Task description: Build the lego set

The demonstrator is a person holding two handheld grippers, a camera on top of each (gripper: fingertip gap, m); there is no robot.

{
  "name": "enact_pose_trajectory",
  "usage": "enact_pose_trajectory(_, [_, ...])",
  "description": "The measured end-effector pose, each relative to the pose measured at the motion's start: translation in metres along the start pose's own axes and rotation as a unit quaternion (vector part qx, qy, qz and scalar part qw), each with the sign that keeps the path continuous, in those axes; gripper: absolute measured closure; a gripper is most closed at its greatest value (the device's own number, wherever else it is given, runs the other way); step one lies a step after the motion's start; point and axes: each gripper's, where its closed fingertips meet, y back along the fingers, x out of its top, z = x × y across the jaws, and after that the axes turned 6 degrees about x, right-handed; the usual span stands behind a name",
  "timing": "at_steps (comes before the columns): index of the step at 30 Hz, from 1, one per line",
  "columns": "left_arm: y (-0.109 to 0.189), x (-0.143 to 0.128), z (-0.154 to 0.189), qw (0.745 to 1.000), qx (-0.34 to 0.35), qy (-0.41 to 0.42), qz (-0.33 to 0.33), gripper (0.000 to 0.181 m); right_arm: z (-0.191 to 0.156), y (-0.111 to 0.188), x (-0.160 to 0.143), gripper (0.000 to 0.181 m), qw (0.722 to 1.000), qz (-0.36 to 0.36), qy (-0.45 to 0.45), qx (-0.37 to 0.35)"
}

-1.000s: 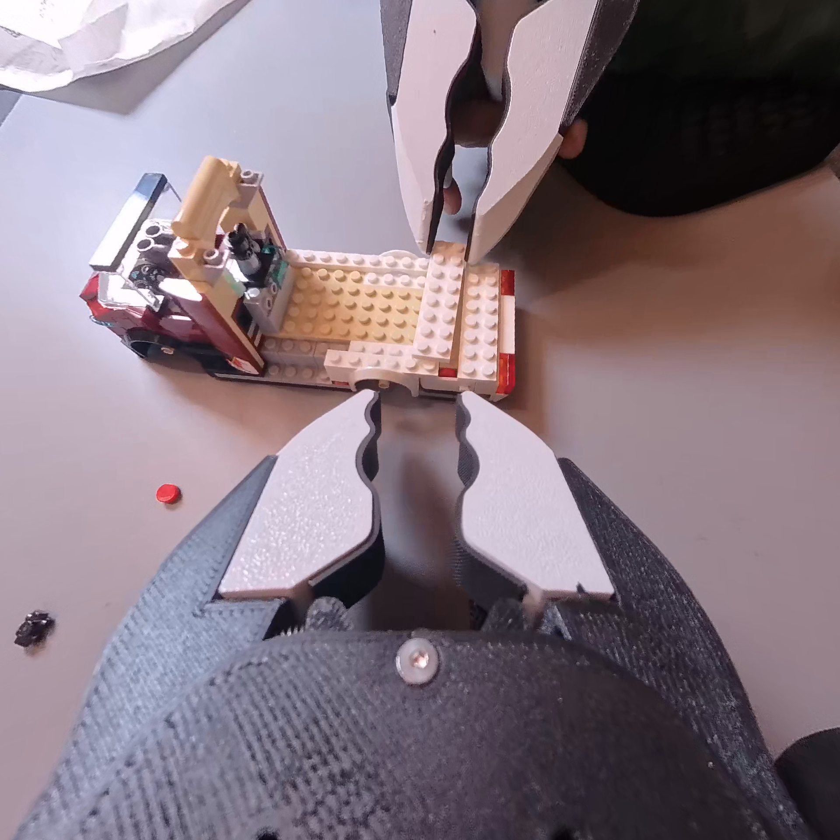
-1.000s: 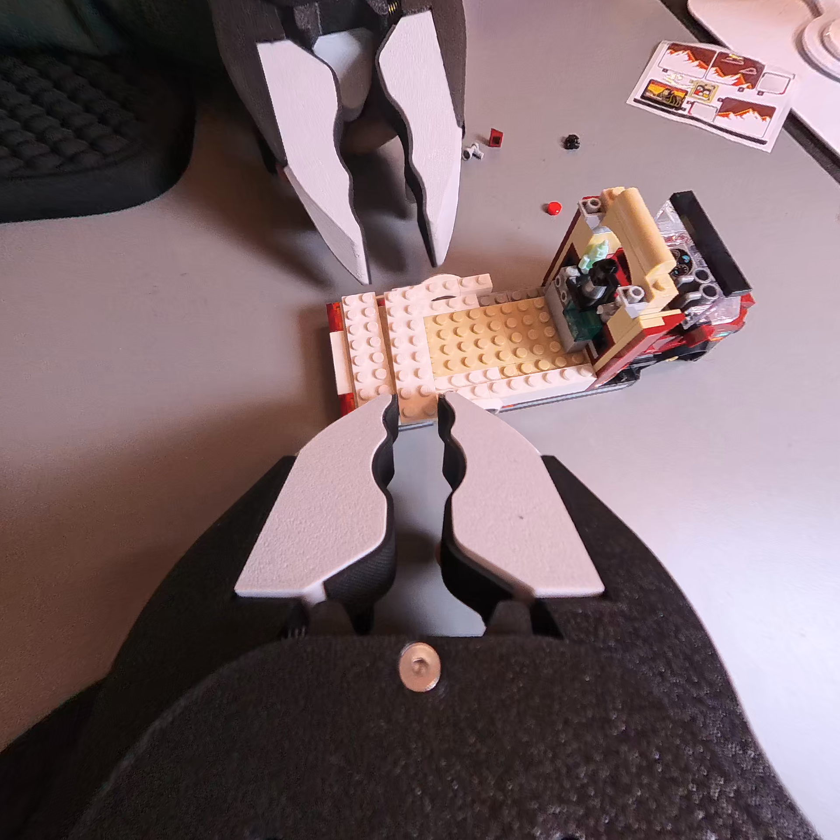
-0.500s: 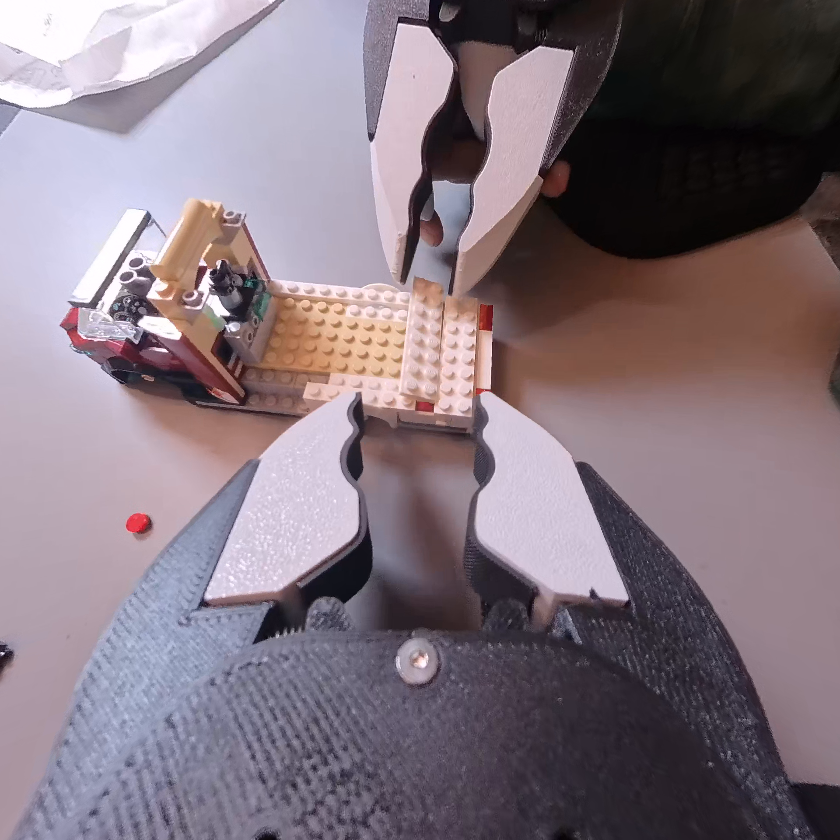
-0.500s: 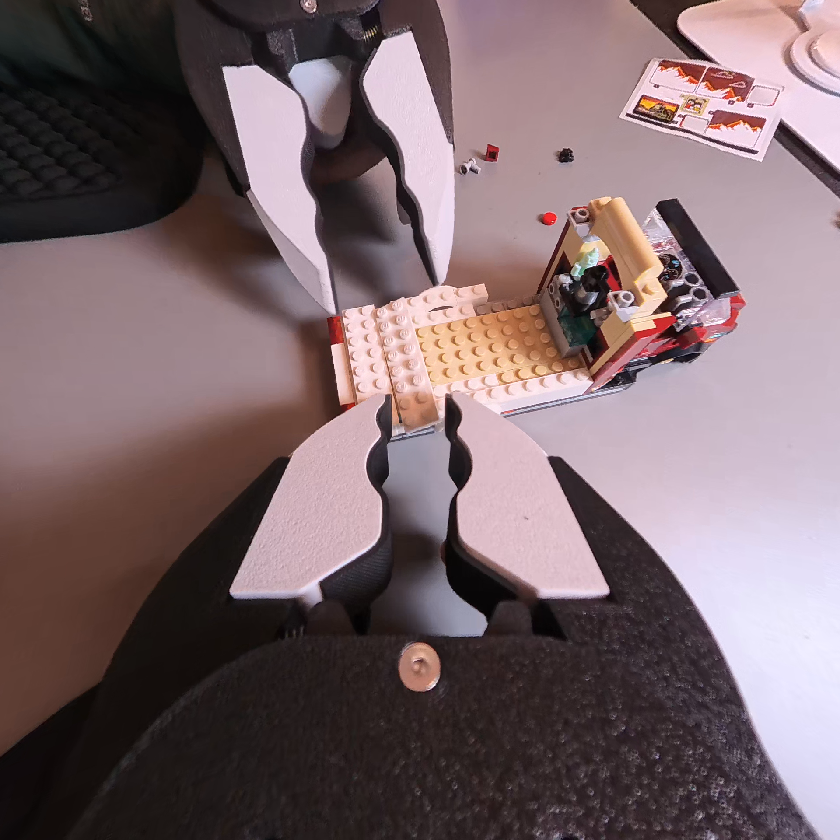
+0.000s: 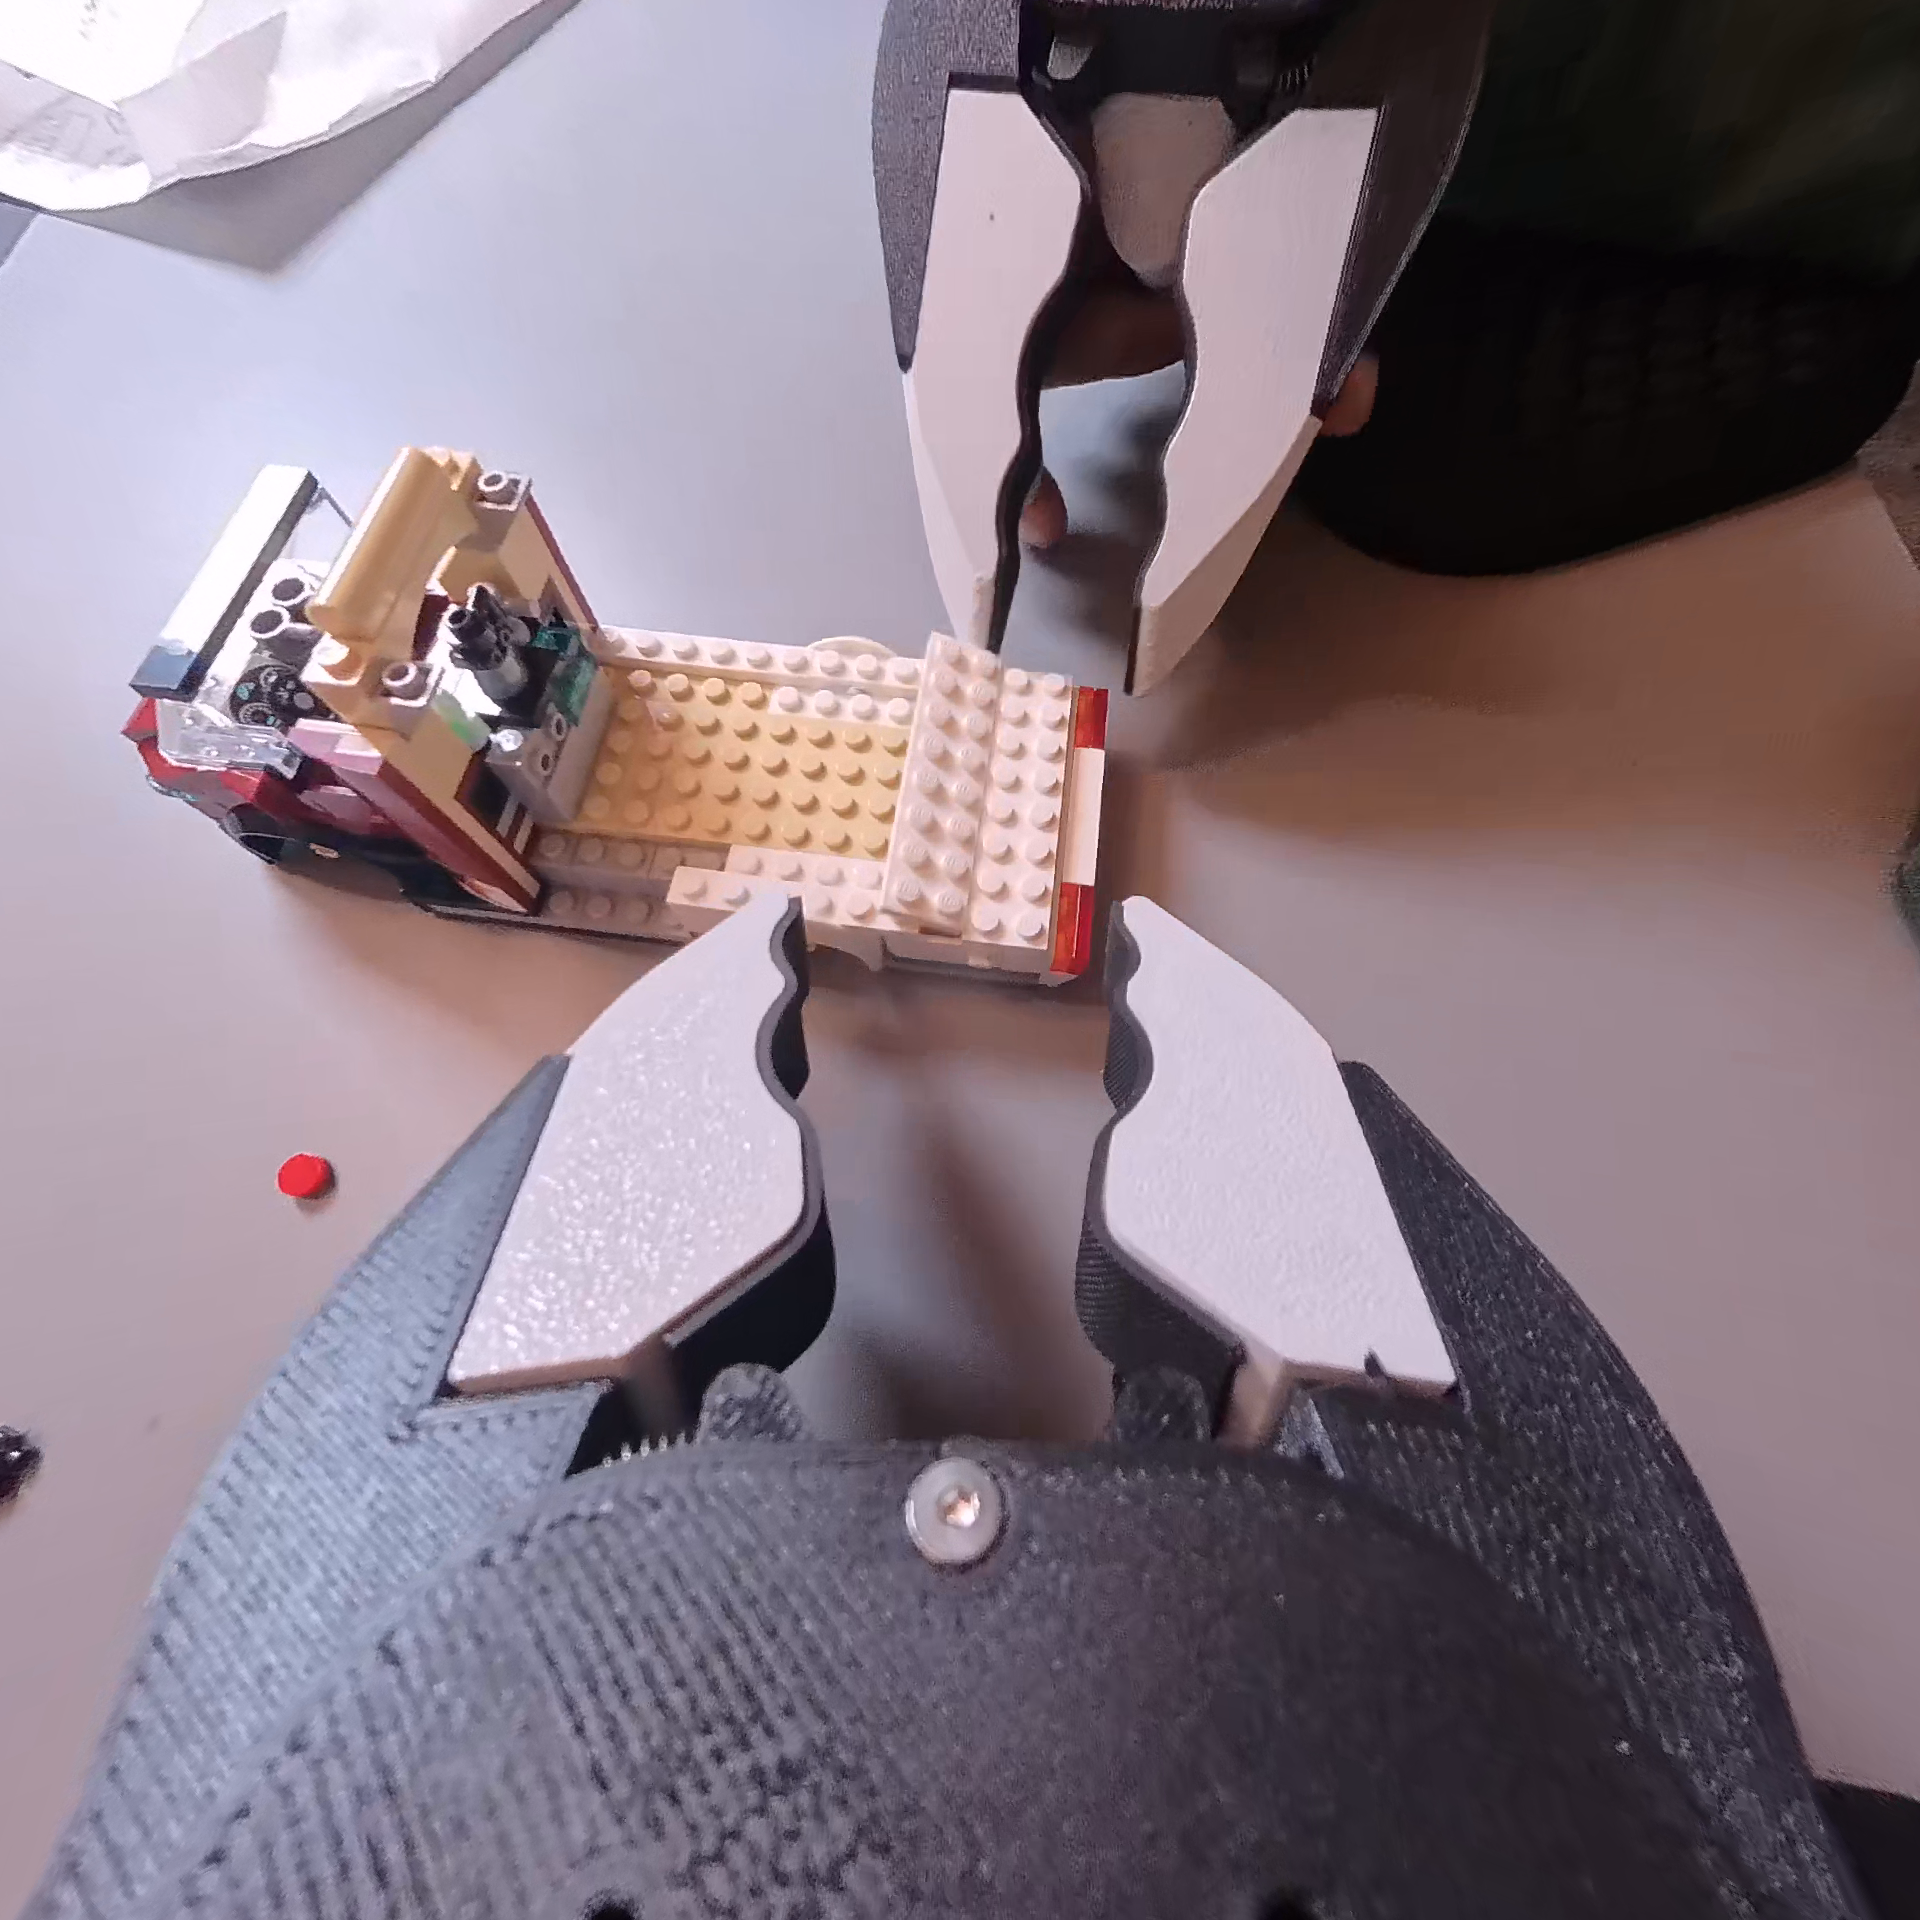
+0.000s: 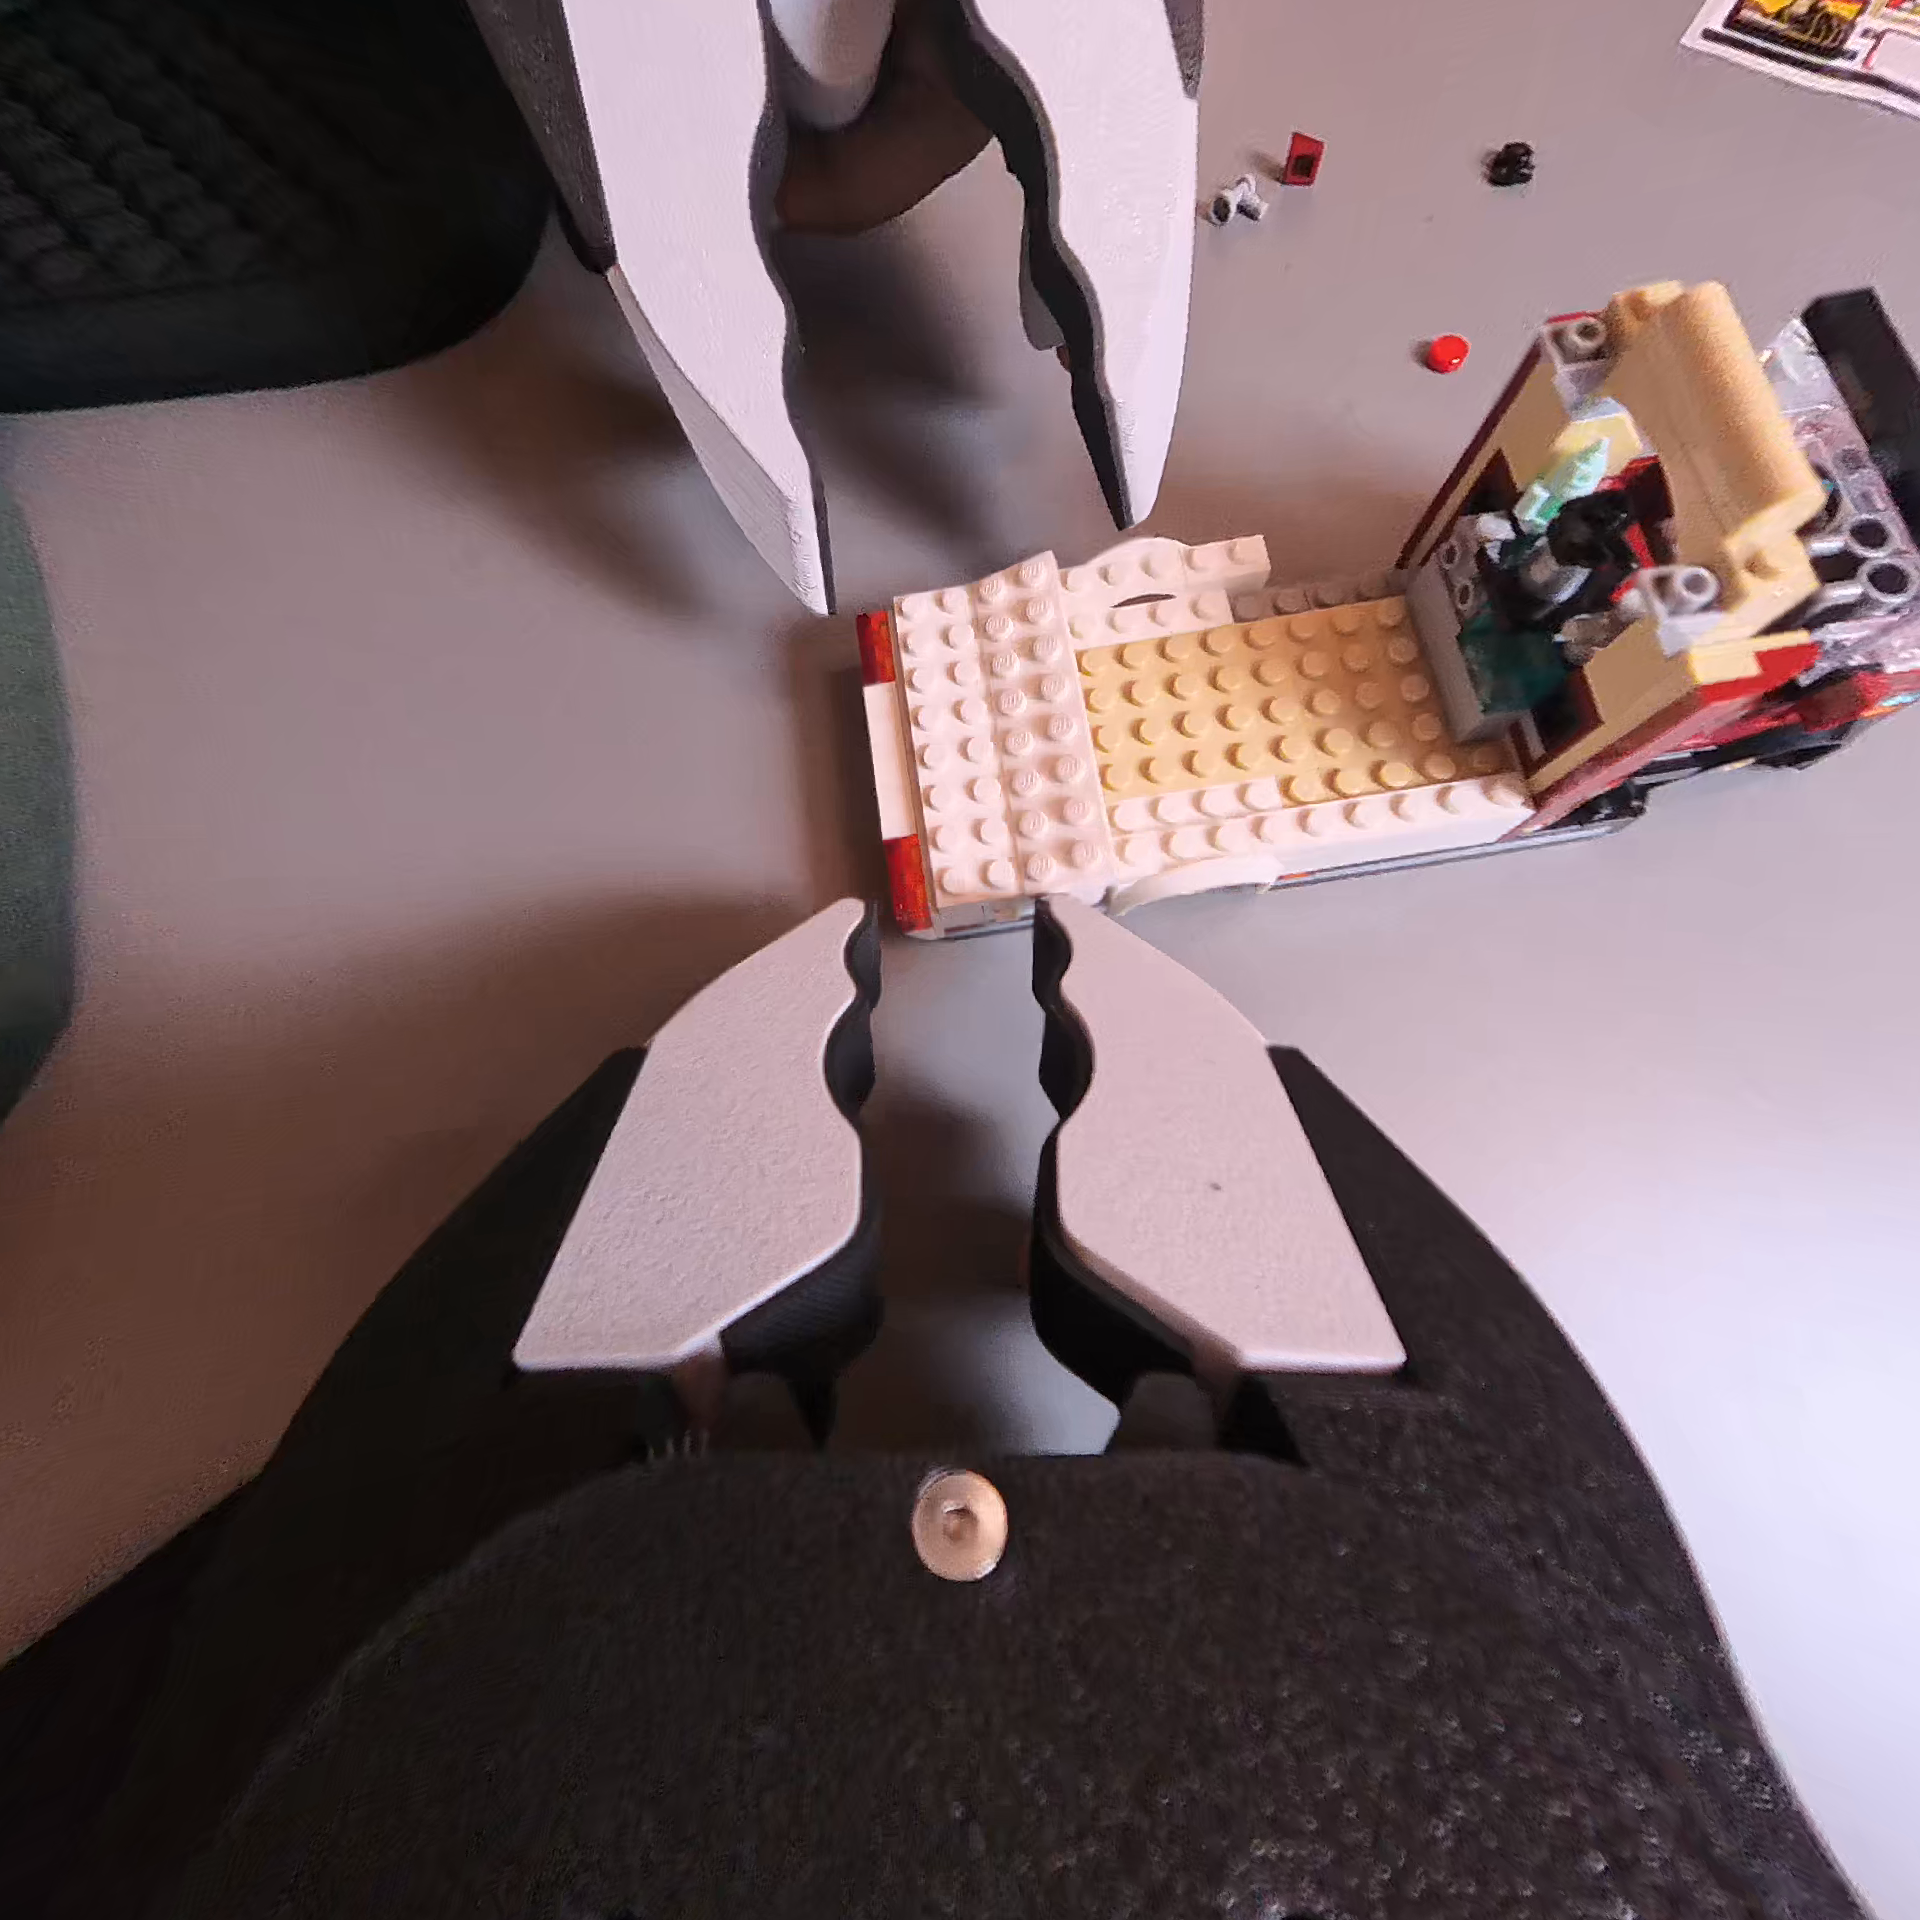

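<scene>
The lego truck is all glossy hard plastic, studded tan and white plates with shiny red trim at the tail and a clear glassy windshield piece up front, sitting on a smooth matt grey table. Both the left gripper and right gripper have rough, layered black printed-plastic bodies with grainy matt white finger plates and a shiny metal screw. Behind the truck there's crinkled white paper, plus a dark knobbly cushion.

Two close wrist views down opposite sides of one lego truck; each facing the other.
</scene>
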Motion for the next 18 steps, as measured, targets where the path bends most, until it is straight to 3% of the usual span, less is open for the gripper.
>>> enact_pose_trajectory(7, [-0.004, -0.005, 0.001, 0.998, 0.016, -0.054, -0.017, 0.138, -0.004, -0.008, 0.006, 0.156, 1.000, -0.005, 0.023, -0.011])
enact_pose_trajectory(18, [0.008, -0.005, -0.009, 0.999, 0.017, -0.051, -0.008, 0.135, -0.008, -0.013, 0.011, 0.154, 1.000, 0.005, 0.026, -0.009])
